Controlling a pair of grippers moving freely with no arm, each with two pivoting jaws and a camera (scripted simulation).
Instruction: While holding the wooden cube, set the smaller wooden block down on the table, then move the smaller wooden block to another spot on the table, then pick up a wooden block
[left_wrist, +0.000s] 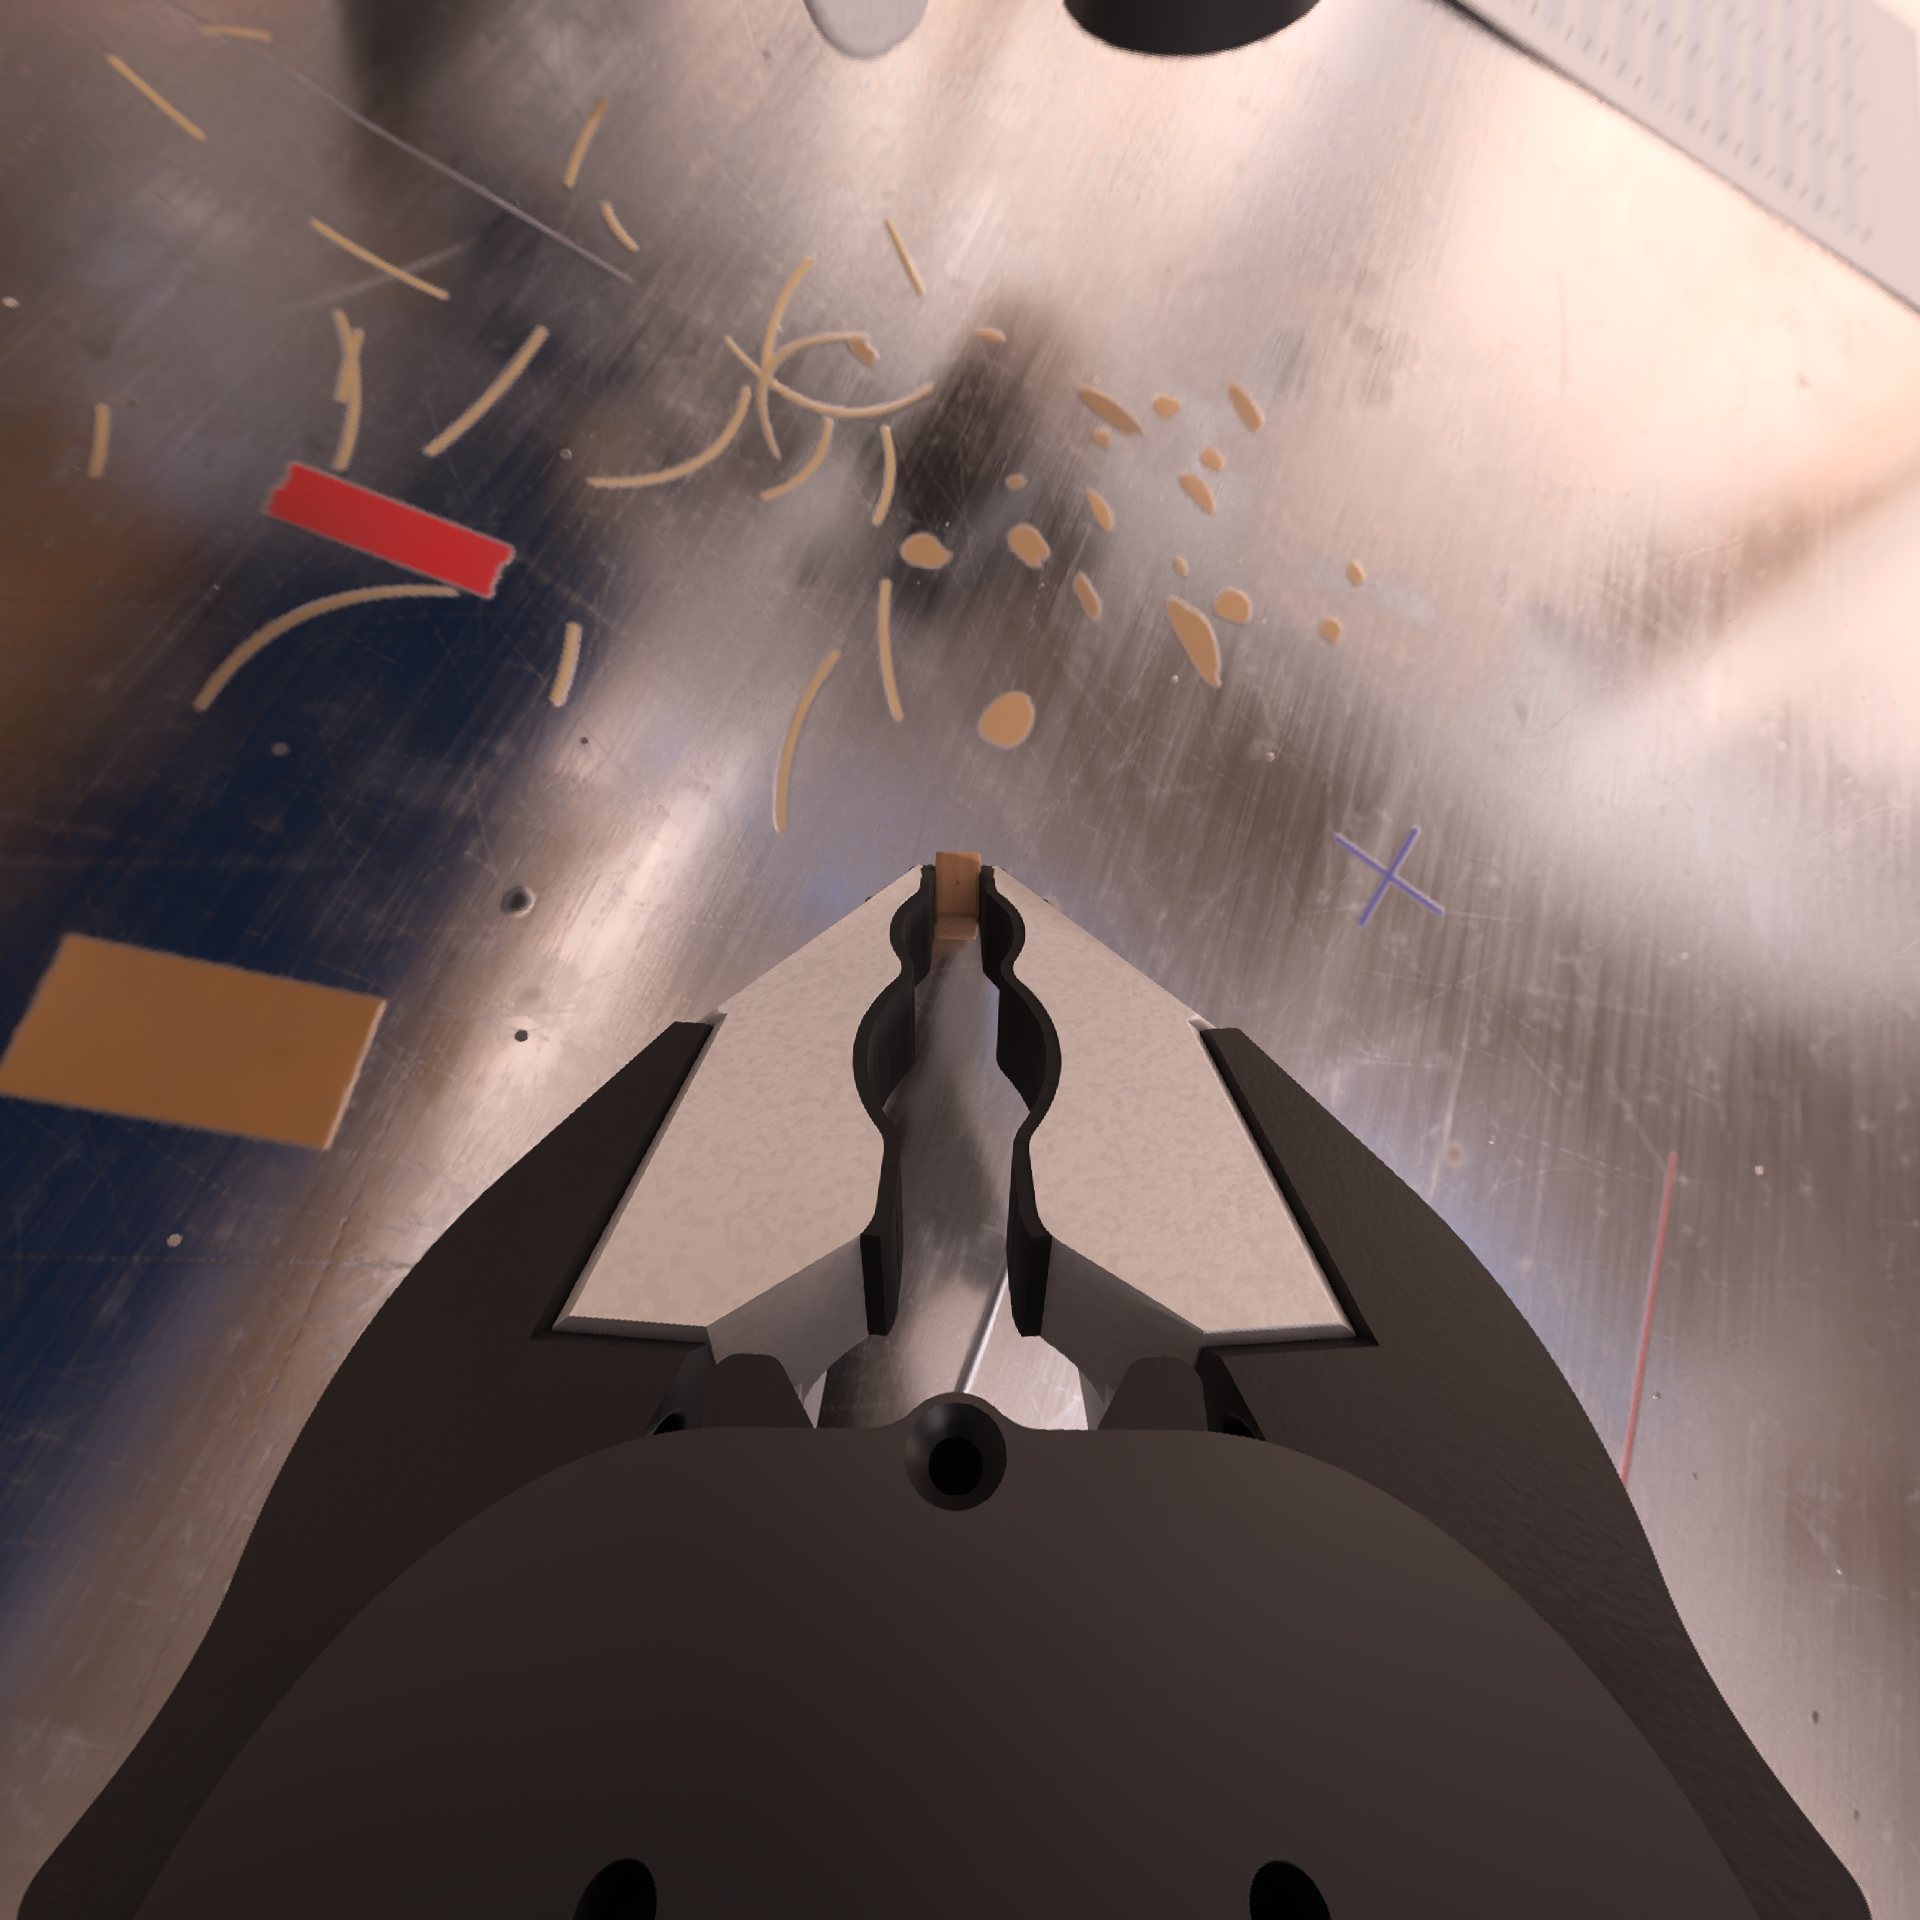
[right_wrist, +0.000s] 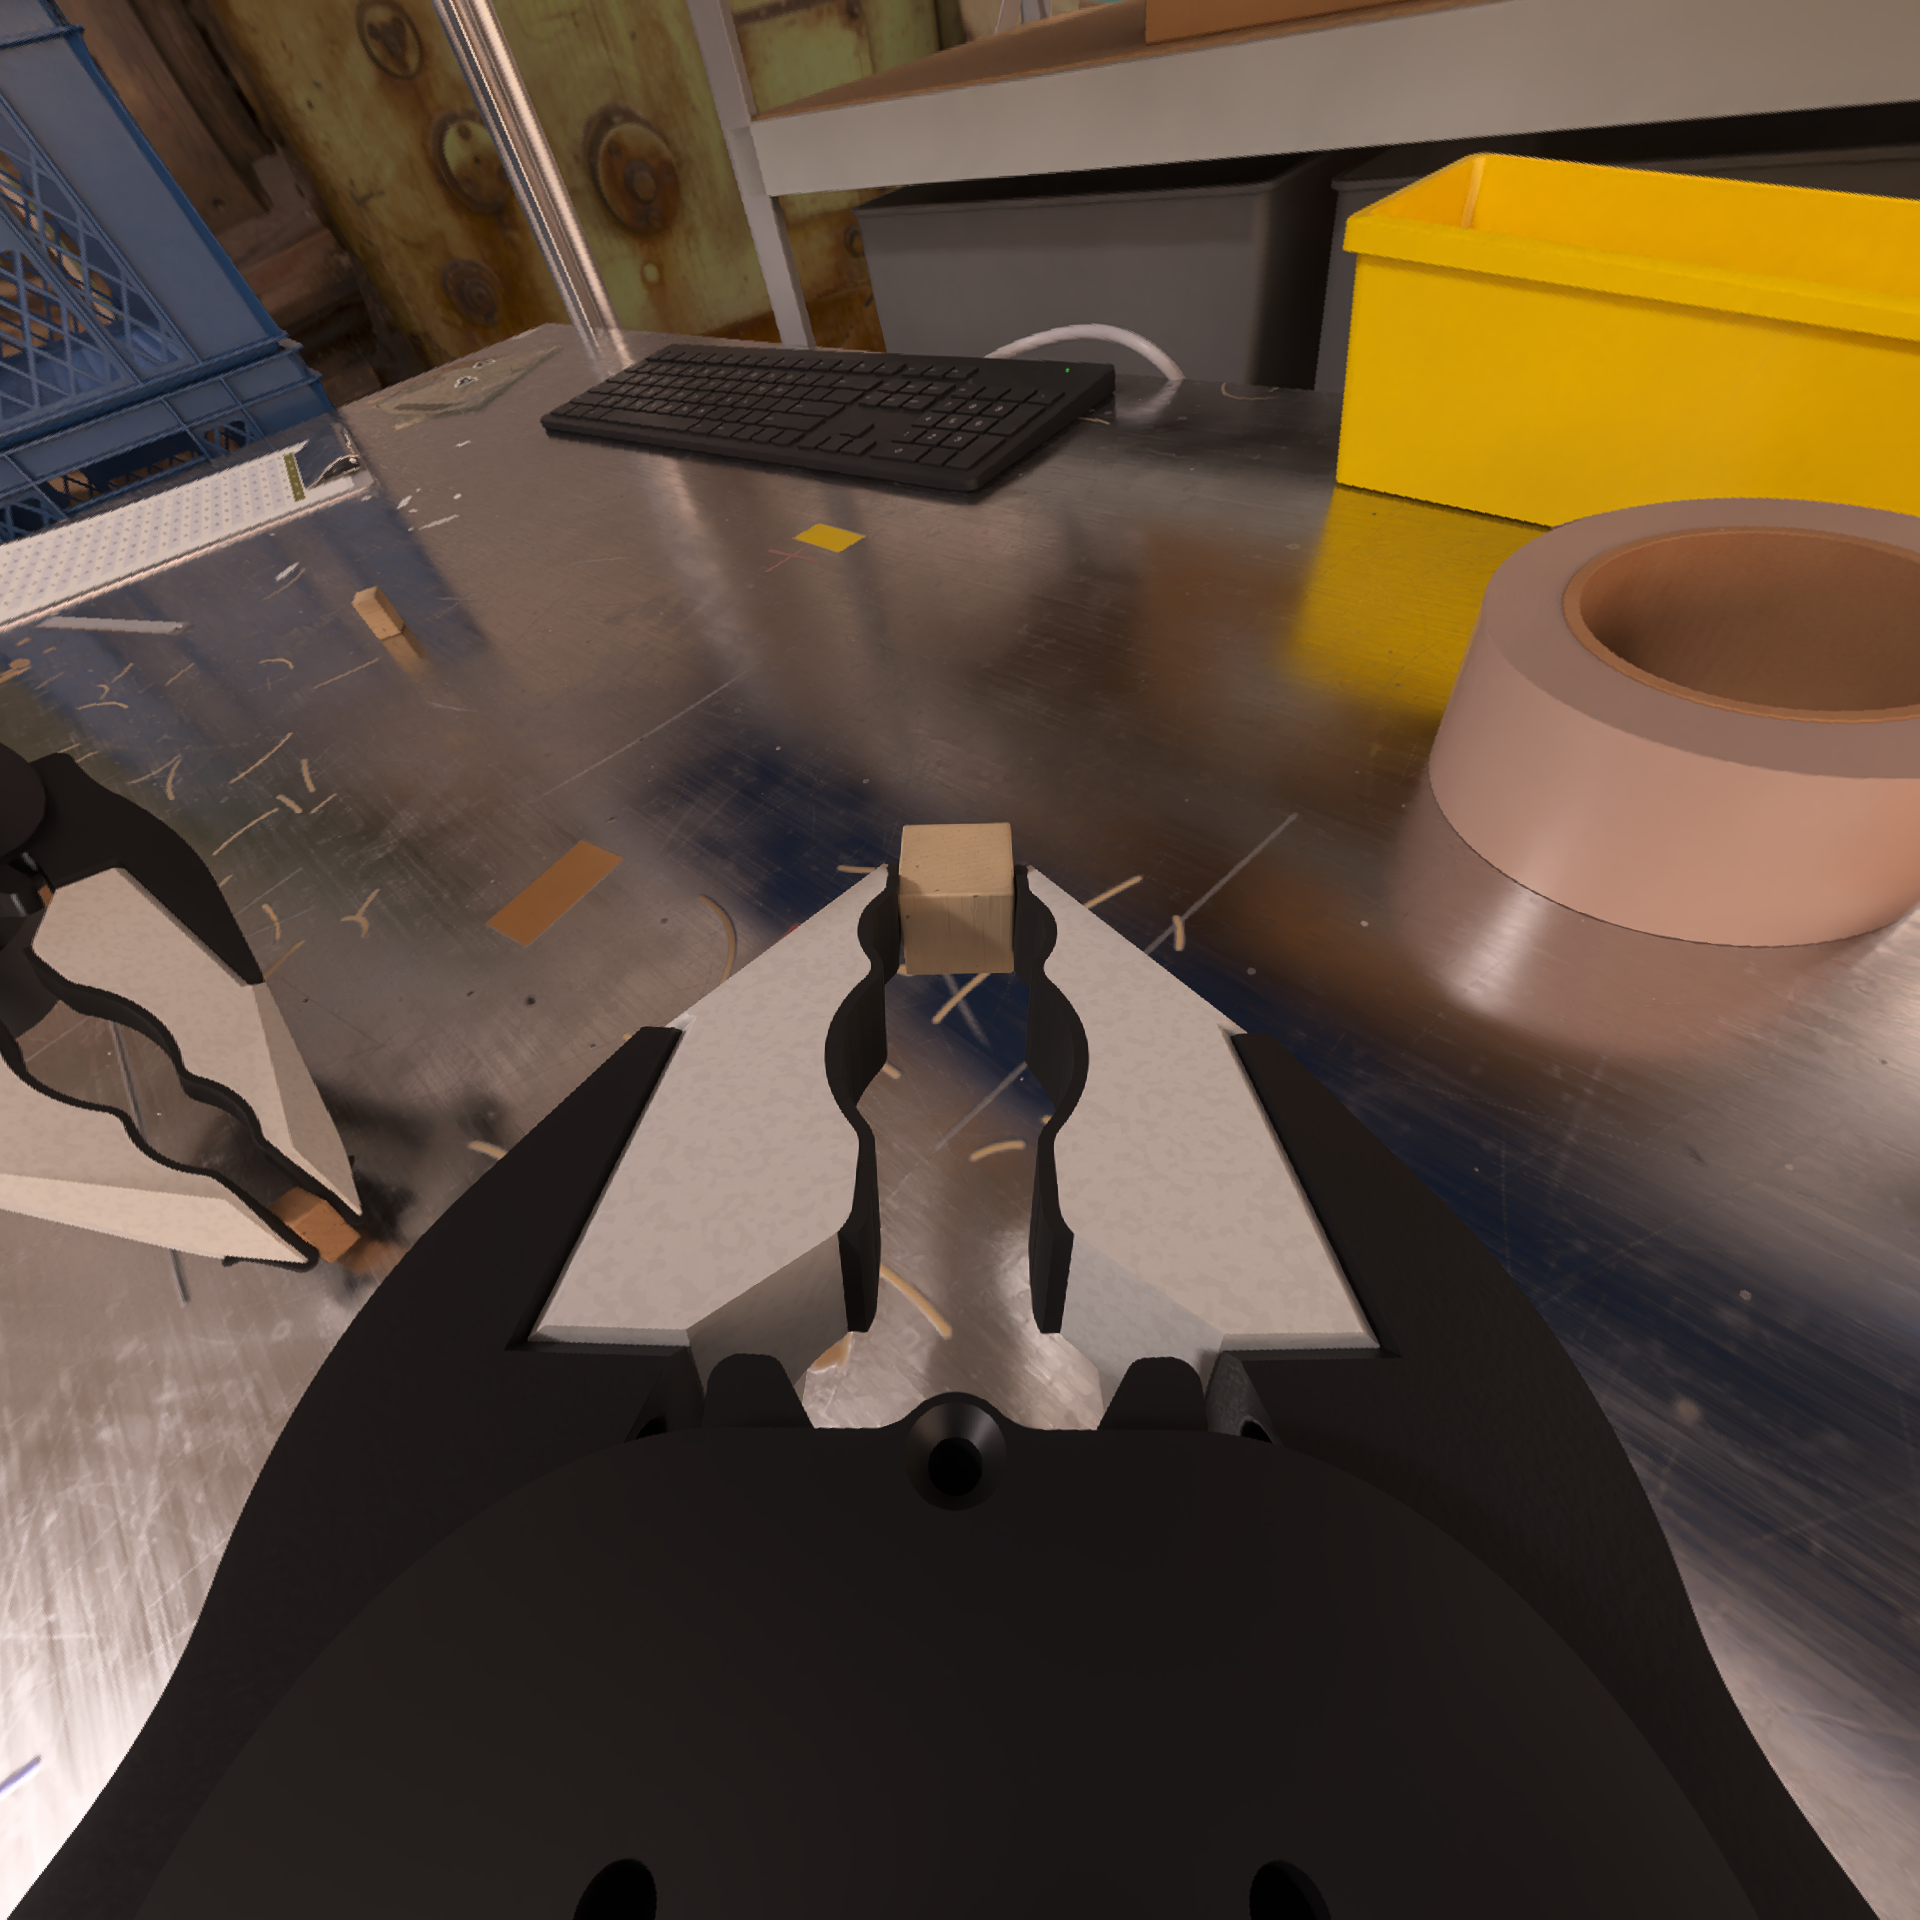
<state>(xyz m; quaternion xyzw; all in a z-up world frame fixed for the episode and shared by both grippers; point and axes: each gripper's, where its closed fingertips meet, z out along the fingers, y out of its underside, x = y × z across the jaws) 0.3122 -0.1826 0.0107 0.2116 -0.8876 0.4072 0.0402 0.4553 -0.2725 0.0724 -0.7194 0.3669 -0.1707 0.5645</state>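
My left gripper (left_wrist: 956, 883) points down at the metal table (left_wrist: 1403, 1091) and is shut on the smaller wooden block (left_wrist: 956, 899), held at the fingertips. In the right wrist view the left gripper (right_wrist: 301, 1236) is at the left with that block (right_wrist: 324, 1224) right at the table surface; I cannot tell if it touches. My right gripper (right_wrist: 956, 914) is shut on the pale wooden cube (right_wrist: 956, 899), held above the table (right_wrist: 935, 644). Another wooden block (right_wrist: 379, 615) lies on the table at the far left.
A roll of tape (right_wrist: 1683, 727) stands to the right, with a yellow bin (right_wrist: 1621, 343) behind it. A black keyboard (right_wrist: 831, 416) lies at the back. A blue crate (right_wrist: 104, 312) and a white perforated board (right_wrist: 156, 530) are at the back left. Wood shavings (left_wrist: 810, 416) and flat tape patches (left_wrist: 187, 1039) mark the surface.
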